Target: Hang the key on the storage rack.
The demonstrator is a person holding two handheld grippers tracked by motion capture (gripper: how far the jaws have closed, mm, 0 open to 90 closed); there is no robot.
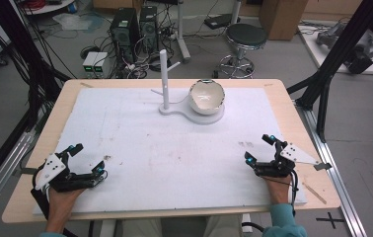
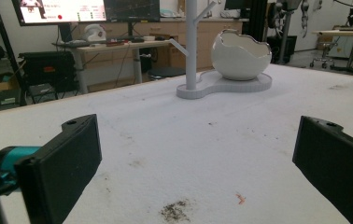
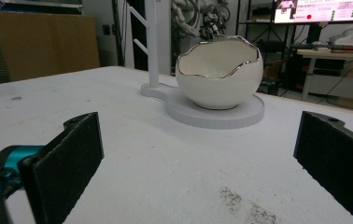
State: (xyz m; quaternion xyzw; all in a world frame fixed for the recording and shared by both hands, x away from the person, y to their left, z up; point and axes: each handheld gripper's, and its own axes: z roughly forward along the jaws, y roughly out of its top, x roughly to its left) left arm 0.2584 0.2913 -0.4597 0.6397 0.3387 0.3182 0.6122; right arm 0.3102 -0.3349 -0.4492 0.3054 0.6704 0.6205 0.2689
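A white eggshell-shaped bowl (image 1: 206, 97) with a jagged silver rim sits on a flat white base (image 1: 213, 116) at the far middle of the table. A white branched post (image 1: 164, 79) rises from the same base, left of the bowl. The bowl (image 2: 241, 53) and post (image 2: 191, 44) stand far ahead in the left gripper view, as do the bowl (image 3: 219, 72) and post (image 3: 153, 42) in the right gripper view. My left gripper (image 1: 87, 159) rests open at the near left. My right gripper (image 1: 258, 148) rests open at the near right. Nothing lies between either pair of jaws.
A white mat (image 1: 140, 148) with dark smudges covers the wooden table (image 1: 293, 118). A thin wooden stick (image 1: 314, 192) lies at the table's near right corner. Computer towers (image 1: 134, 29), a stool (image 1: 245, 37) and cables stand on the floor beyond.
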